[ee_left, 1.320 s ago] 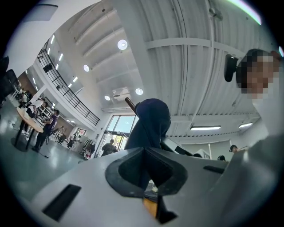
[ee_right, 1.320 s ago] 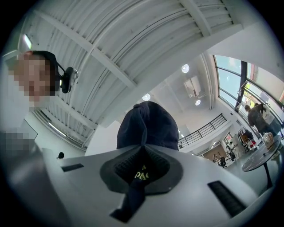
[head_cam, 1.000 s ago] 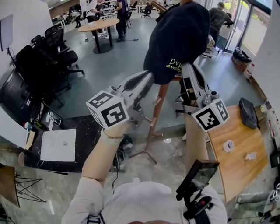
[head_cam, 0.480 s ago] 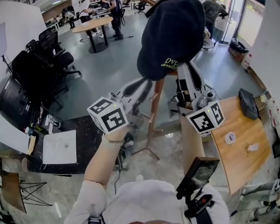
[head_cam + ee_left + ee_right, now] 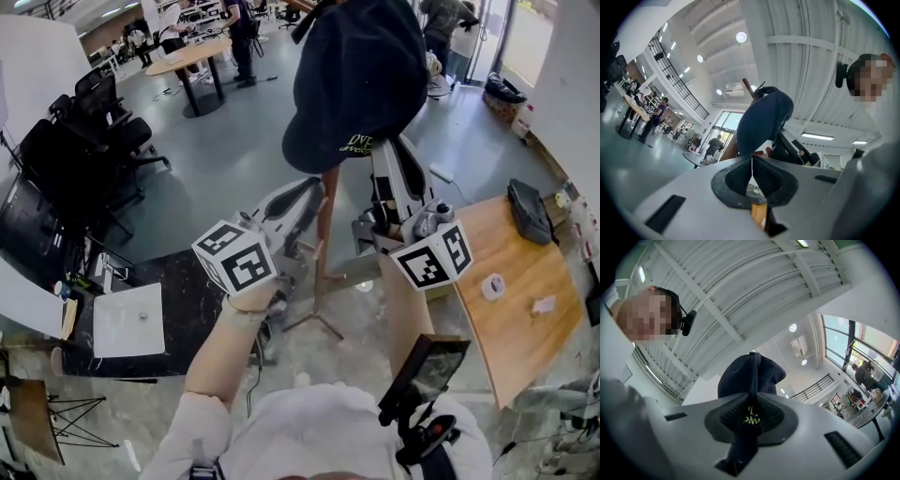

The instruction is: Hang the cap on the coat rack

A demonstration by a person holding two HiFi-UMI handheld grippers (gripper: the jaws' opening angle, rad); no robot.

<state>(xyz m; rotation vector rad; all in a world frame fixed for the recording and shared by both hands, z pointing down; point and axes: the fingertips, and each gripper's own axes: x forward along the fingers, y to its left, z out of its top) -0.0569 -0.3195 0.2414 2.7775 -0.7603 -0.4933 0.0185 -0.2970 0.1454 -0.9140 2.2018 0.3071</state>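
Note:
A dark navy cap [image 5: 361, 75] with yellow lettering hangs up high, over the top of the wooden coat rack pole [image 5: 323, 234]. My right gripper [image 5: 382, 145] reaches up from below right and is shut on the cap's lower edge. In the right gripper view the cap's cloth [image 5: 750, 376] runs down between the closed pads [image 5: 776, 416]. My left gripper [image 5: 314, 183] sits lower, just left of the pole, shut with nothing between its pads. The left gripper view shows the cap [image 5: 761, 119] ahead and a wooden peg [image 5: 749, 88] poking out above it.
The rack's feet [image 5: 314, 323] spread over the floor in front of me. A wooden table [image 5: 511, 291] at the right holds a black pouch [image 5: 530, 211] and a tape roll [image 5: 492, 286]. Office chairs [image 5: 84, 141] stand at the left, people and a round table [image 5: 197, 56] far back.
The right gripper has carried the cap up and to the left, further over the rack's top. The left gripper has stayed shut beside the pole.

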